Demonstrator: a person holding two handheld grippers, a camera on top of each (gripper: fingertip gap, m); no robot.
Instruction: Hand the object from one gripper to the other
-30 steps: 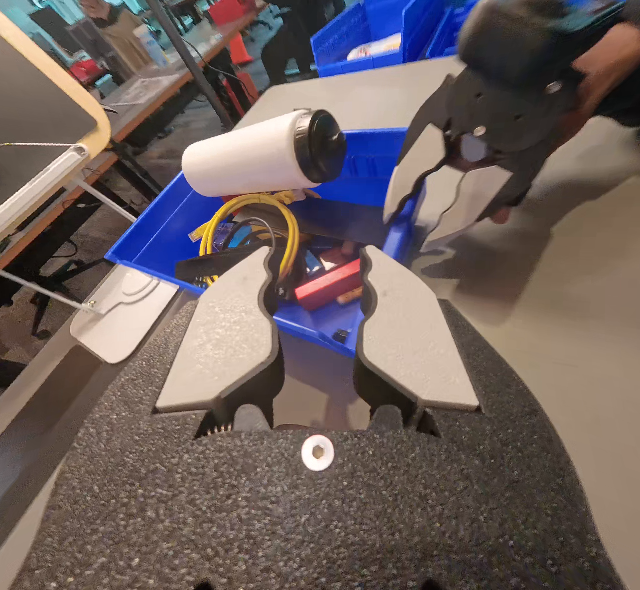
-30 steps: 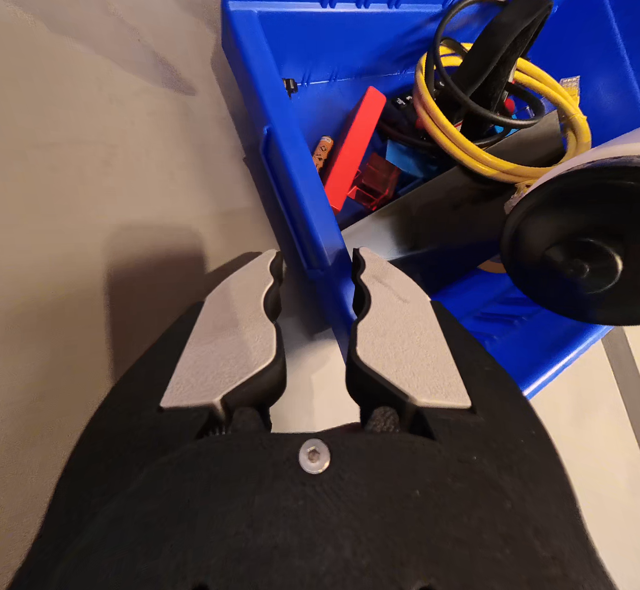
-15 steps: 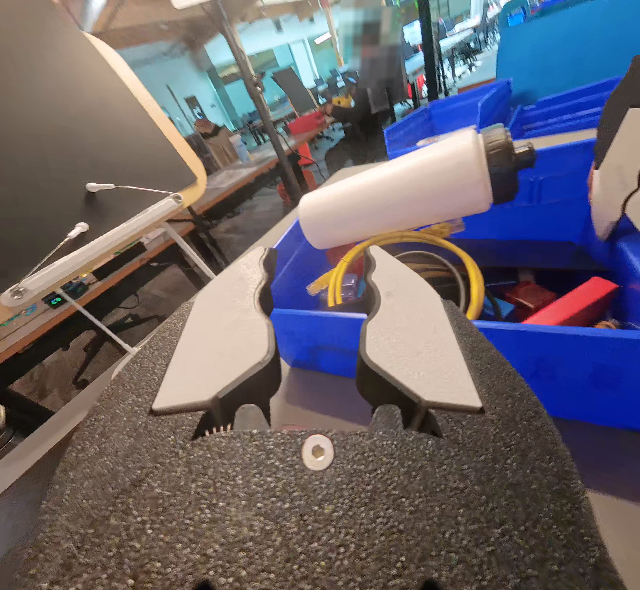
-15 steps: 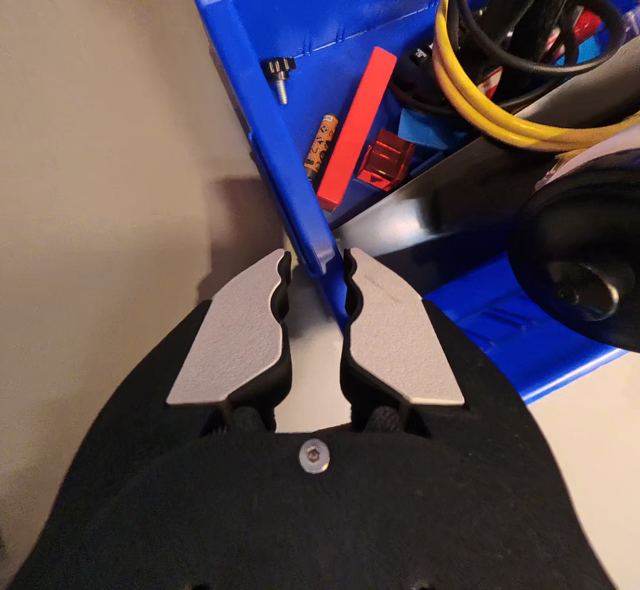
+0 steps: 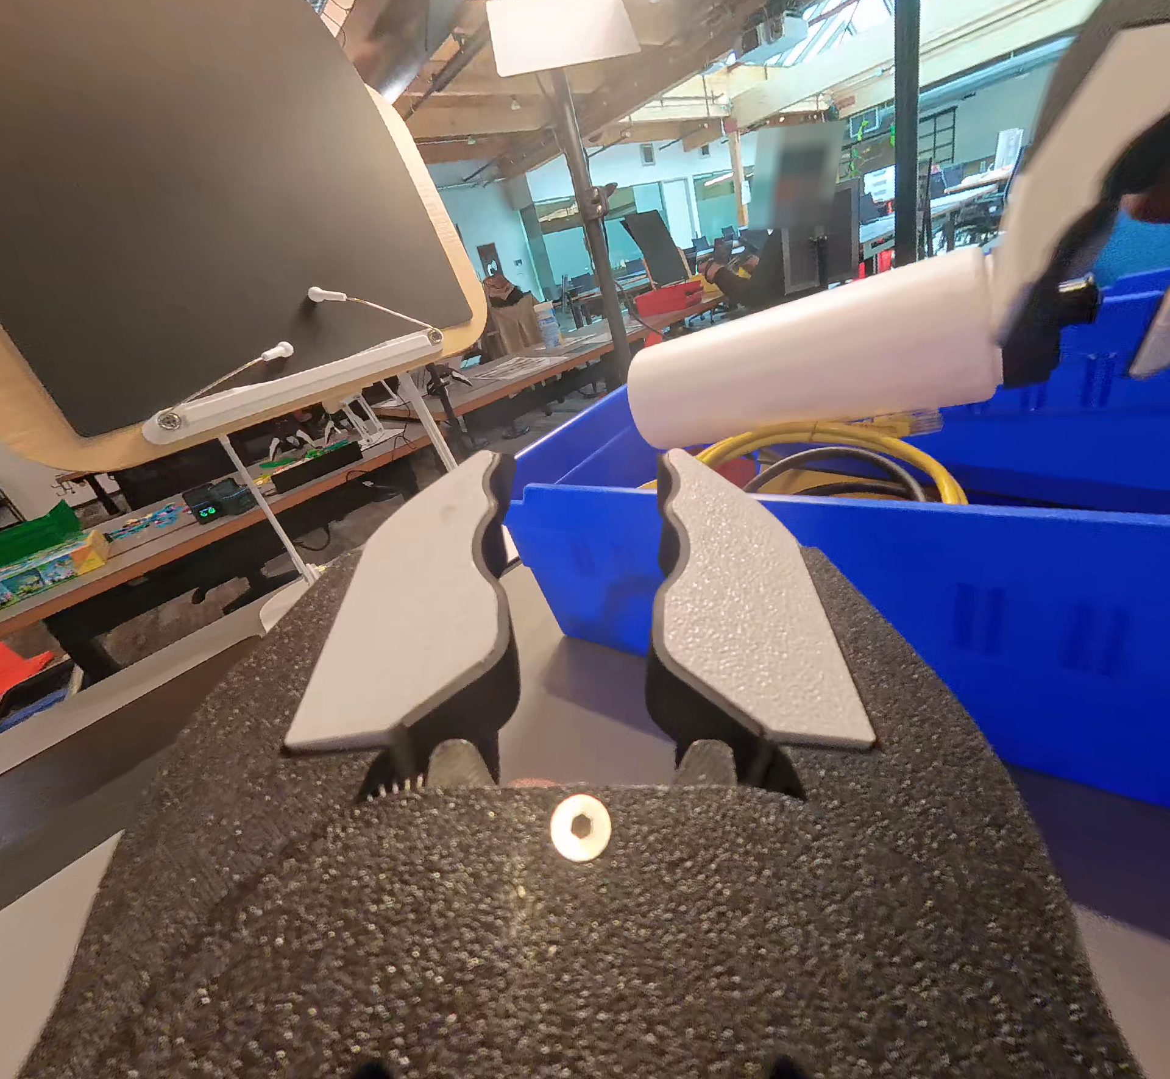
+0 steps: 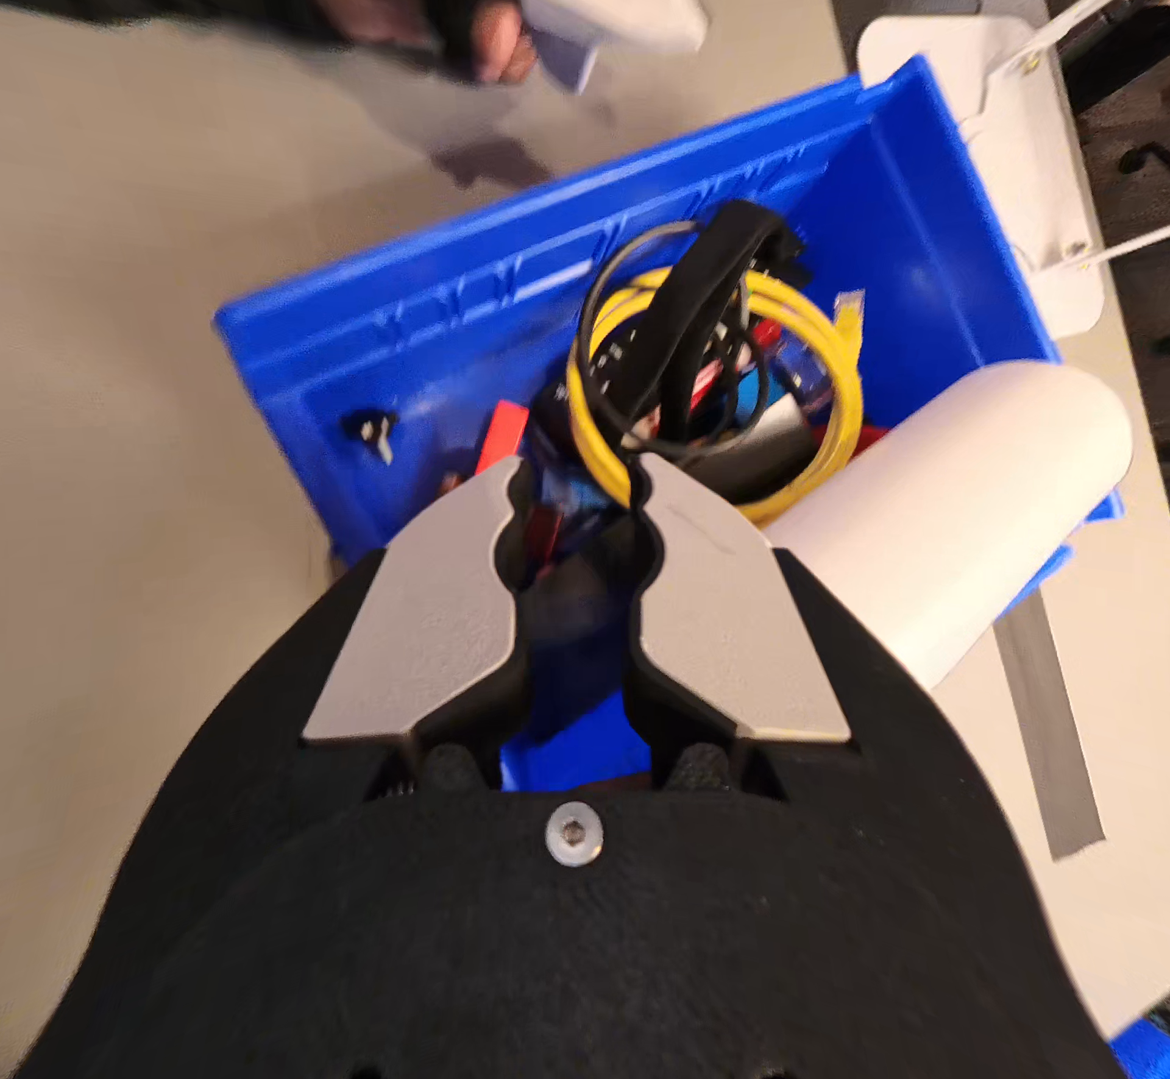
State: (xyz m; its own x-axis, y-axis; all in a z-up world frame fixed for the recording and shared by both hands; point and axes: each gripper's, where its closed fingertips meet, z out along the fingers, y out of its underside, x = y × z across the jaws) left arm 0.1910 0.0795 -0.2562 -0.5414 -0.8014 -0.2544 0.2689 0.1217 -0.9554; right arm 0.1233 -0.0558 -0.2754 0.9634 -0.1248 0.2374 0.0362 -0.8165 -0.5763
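Both jaws parted and empty, the right gripper (image 6: 576,479) hovers above the cluttered blue bin (image 6: 456,301) to pick, while the left gripper (image 5: 579,472) waits beside it to receive; the white bottle (image 5: 810,352) lies propped across the rim.

Bottle (image 6: 949,517) lies across bin (image 6: 443,314) rim; cable coil (image 6: 715,396) inside bin.

Right wrist view is motion-blurred: small bits under the yellow cable (image 6: 715,390) in the blue bin (image 6: 443,301) can't be ID'd, and the left gripper (image 6: 589,4) plus the hand (image 6: 405,4) holding it are smeared and cut off at top edge. White bottle (image 6: 949,517): cap end hidden behind the right gripper (image 6: 579,479) body. Left wrist view: right gripper is blurred, cut by right edge, covers part of the bottle's black cap (image 5: 1038,333); contact unclear.
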